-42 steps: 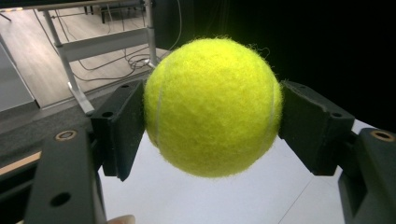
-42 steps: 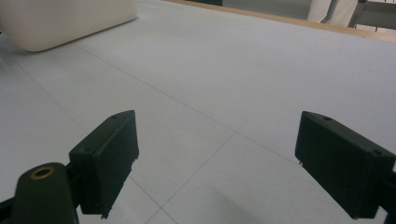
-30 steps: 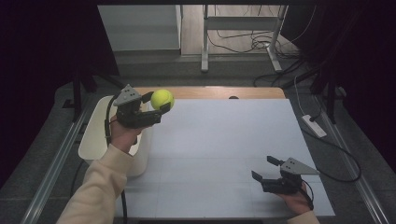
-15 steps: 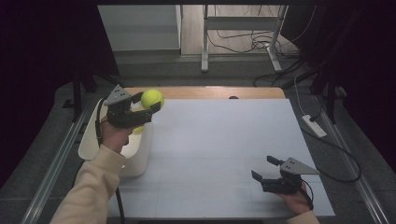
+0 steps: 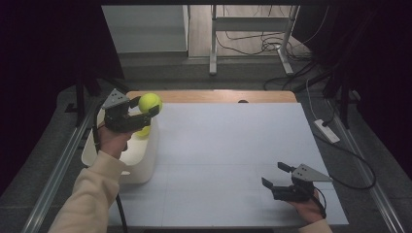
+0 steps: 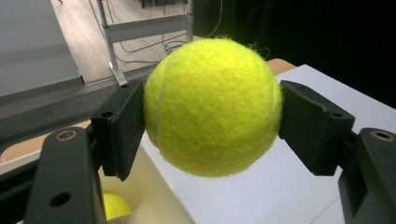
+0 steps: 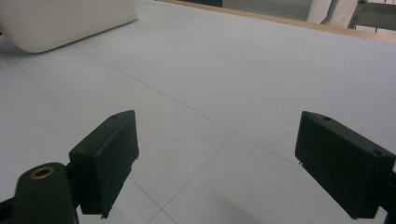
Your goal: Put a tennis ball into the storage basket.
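Observation:
My left gripper (image 5: 145,109) is shut on a yellow-green tennis ball (image 5: 150,103) and holds it in the air over the far right rim of a white bin (image 5: 145,160). In the left gripper view both black pads press the tennis ball (image 6: 212,105) from either side, and a second ball (image 6: 114,205) lies inside the white bin (image 6: 154,196) below. Another yellow ball (image 5: 143,131) shows in the bin under the gripper in the high view. My right gripper (image 5: 276,175) rests low at the table's near right, jaws open with nothing between them (image 7: 217,163).
The white sheet (image 5: 233,145) covers the table; its wooden far edge (image 5: 218,95) shows behind. A metal rail (image 5: 53,174) runs along the left. A white power strip (image 5: 326,131) and cables lie off the right side. The bin's corner (image 7: 65,23) shows far off in the right gripper view.
My left hand has carried the tennis ball leftward and slightly down, from over the sheet's edge to above the bin. The right gripper has stayed in place.

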{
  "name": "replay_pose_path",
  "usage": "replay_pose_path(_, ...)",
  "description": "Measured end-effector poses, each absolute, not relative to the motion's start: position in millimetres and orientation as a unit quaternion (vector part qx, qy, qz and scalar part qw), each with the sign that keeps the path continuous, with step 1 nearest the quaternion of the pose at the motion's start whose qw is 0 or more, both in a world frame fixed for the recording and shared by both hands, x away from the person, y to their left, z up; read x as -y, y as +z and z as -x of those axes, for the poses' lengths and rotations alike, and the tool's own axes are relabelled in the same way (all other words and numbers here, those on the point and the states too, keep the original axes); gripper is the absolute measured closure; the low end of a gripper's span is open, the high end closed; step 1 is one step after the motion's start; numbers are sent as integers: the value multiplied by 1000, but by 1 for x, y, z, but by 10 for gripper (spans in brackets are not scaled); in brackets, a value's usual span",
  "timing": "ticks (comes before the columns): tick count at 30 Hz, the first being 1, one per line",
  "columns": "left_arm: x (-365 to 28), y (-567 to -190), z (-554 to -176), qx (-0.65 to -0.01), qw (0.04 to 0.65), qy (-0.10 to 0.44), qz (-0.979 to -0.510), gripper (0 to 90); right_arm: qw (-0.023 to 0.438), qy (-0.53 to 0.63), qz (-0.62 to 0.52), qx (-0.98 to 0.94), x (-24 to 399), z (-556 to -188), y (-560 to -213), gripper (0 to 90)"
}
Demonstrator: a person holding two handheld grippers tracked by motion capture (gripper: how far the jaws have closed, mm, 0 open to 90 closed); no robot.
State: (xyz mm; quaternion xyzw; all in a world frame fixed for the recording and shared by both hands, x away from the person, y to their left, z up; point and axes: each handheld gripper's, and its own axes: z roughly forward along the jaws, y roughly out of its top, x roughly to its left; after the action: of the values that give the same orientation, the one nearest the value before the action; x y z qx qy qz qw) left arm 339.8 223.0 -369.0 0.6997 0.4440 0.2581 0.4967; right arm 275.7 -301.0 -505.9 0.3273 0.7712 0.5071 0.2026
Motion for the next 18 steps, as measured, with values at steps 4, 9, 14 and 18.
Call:
replay_pose_path(4,-228,-372,-342,-453,493,259,-697,275,203,506,-327,-772,300,-276,-506,135)
replay_pose_path(9,-234,-374,-345,-462,485,260,-695,275,204,505,-327,-772,300,-276,-506,135)
replay_pose_path(14,-241,-377,-347,-474,478,258,-693,275,204,505,-328,-772,300,-276,-506,135)
replay_pose_path(18,-246,-380,-346,-481,469,256,-695,275,204,505,-328,-772,301,-276,-506,135)
